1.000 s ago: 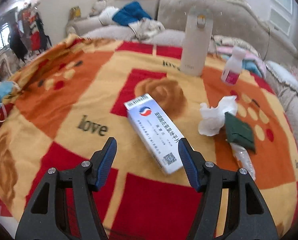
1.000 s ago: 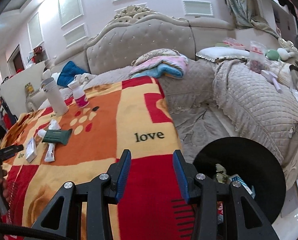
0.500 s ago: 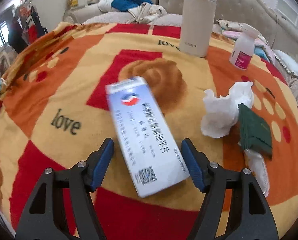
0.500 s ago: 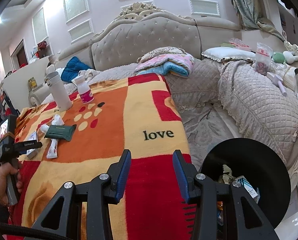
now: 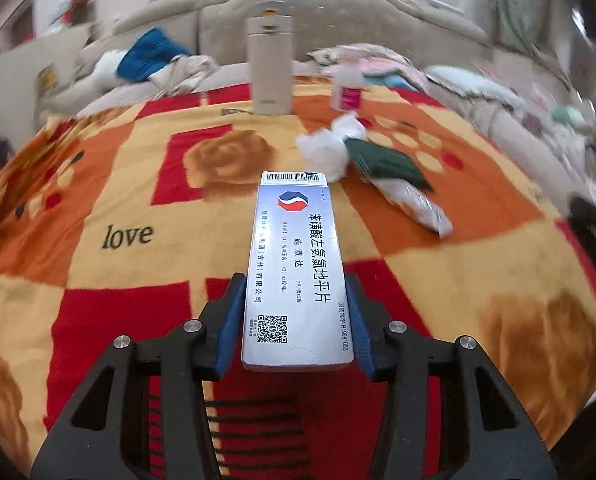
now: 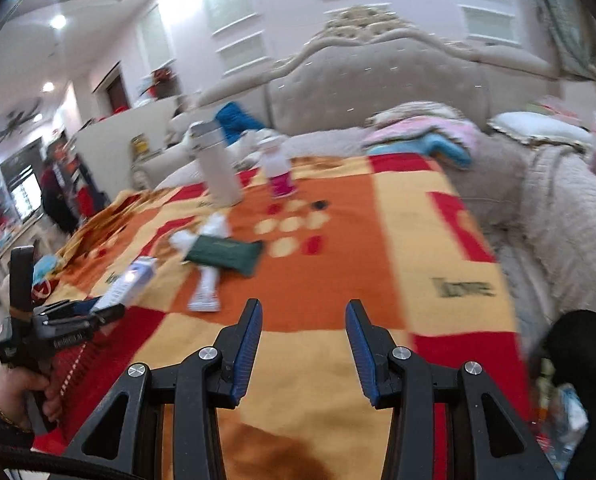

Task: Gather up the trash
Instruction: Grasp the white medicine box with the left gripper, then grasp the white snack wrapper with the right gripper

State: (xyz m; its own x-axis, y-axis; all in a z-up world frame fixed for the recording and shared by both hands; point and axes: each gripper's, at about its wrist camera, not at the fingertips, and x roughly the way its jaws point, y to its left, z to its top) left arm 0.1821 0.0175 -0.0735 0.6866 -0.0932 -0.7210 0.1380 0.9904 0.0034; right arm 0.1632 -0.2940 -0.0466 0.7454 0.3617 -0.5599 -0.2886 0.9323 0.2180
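My left tongs are closing on a flat white and silver medicine box with printed text and a red and blue logo. The blue pads are pressing on its two long sides near the end that is close to me, and the far end of the box is pointing away from me, over the fleece blanket with red, orange and yellow squares that is covering the surface under it. My right tongs are standing partly open with nothing between the pads, and they are hovering over the same blanket.

Beyond the box, a crumpled white tissue is lying on the blanket and touching a dark green flat pouch. A clear plastic wrapper is sticking out from under this pouch. Further back, a tall beige bottle with a flip lid is standing upright, and a small clear bottle with a pink label is standing near it. At the lower right of the right view, a black bin with some trash inside is standing beside the blanket edge.
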